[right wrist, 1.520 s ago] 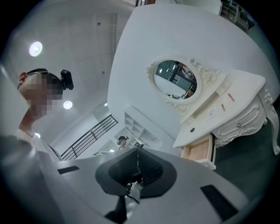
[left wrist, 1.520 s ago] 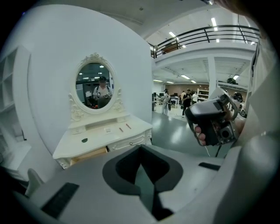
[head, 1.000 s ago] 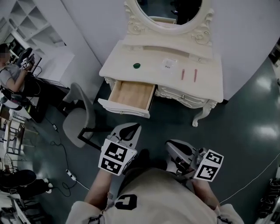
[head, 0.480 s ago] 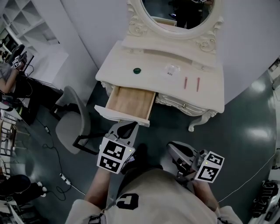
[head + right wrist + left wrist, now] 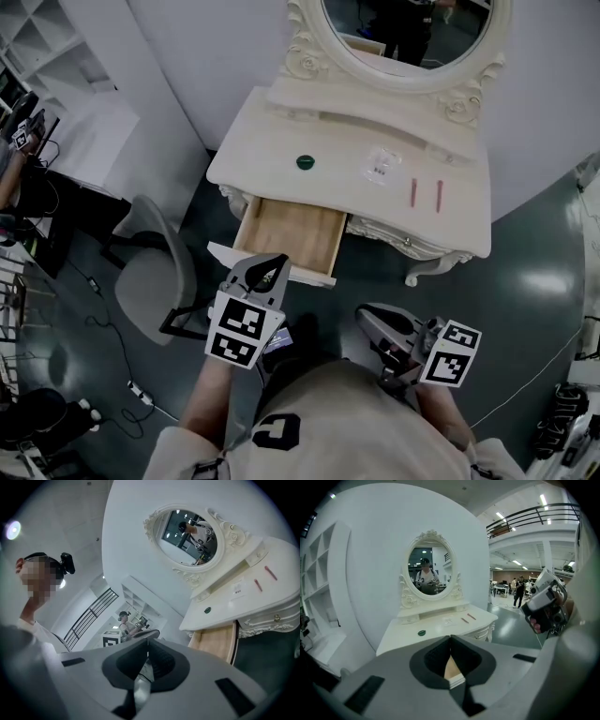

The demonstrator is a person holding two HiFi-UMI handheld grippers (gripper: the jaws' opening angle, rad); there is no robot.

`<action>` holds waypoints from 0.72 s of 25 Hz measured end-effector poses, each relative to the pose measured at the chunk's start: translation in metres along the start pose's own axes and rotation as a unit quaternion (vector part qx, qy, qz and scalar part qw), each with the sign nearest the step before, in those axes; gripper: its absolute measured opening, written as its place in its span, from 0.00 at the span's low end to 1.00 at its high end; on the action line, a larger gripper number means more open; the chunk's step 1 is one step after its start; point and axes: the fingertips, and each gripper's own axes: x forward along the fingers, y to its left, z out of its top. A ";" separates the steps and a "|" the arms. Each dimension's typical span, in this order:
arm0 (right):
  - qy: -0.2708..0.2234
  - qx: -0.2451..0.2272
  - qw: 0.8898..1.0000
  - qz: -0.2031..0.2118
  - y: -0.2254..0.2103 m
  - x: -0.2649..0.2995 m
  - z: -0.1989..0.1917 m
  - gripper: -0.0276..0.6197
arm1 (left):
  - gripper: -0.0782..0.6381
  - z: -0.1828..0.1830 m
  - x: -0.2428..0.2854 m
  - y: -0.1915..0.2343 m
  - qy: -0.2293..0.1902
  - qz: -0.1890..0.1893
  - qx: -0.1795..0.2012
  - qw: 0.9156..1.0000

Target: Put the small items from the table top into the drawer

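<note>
No item is being carried at this moment. The left gripper and the right gripper are each being held with jaws pressed together and nothing between them. Both are hanging short of the cream-white carved dressing table.

The task is being judged as not yet begun in effect. The pale wooden drawer is standing pulled out at the table's left front, and its inside is showing bare. All the small items are lying on the table top.

Four items are being counted there:
- a small dark green round disc, toward the left, above the drawer
- a clear flat packet with faint print, near the middle
- a thin pink stick and a second pink stick, lying parallel and apart, toward the right

All four transfers are being judged as outstanding. The items are appearing low and flat, so a fine pinch is being judged necessary.
</note>
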 end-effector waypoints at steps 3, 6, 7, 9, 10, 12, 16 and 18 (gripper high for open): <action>0.009 0.001 1.000 -0.004 -0.002 0.022 0.005 0.09 | 0.19 -0.004 0.010 0.020 0.008 -0.012 0.014 1.000; 0.018 0.001 1.000 -0.010 -0.003 0.041 0.010 0.09 | 0.19 -0.011 0.021 0.039 0.025 -0.022 0.034 0.999; 0.019 0.001 1.000 -0.012 -0.004 0.046 0.012 0.09 | 0.19 -0.013 0.024 0.045 0.029 -0.025 0.038 0.999; 0.021 0.003 1.000 -0.015 -0.006 0.057 0.014 0.09 | 0.19 -0.015 0.028 0.057 0.034 -0.029 0.045 0.998; 0.023 0.004 1.000 -0.017 -0.007 0.062 0.014 0.09 | 0.19 -0.017 0.029 0.062 0.036 -0.030 0.048 0.998; 0.029 0.005 0.999 -0.019 -0.008 0.072 0.015 0.09 | 0.19 -0.019 0.032 0.072 0.038 -0.033 0.052 0.997; 0.044 0.004 0.999 -0.023 -0.011 0.089 0.013 0.09 | 0.19 -0.024 0.039 0.087 0.040 -0.039 0.060 0.997; 0.048 0.007 0.999 -0.025 -0.013 0.093 0.011 0.09 | 0.19 -0.027 0.045 0.091 0.042 -0.043 0.061 0.996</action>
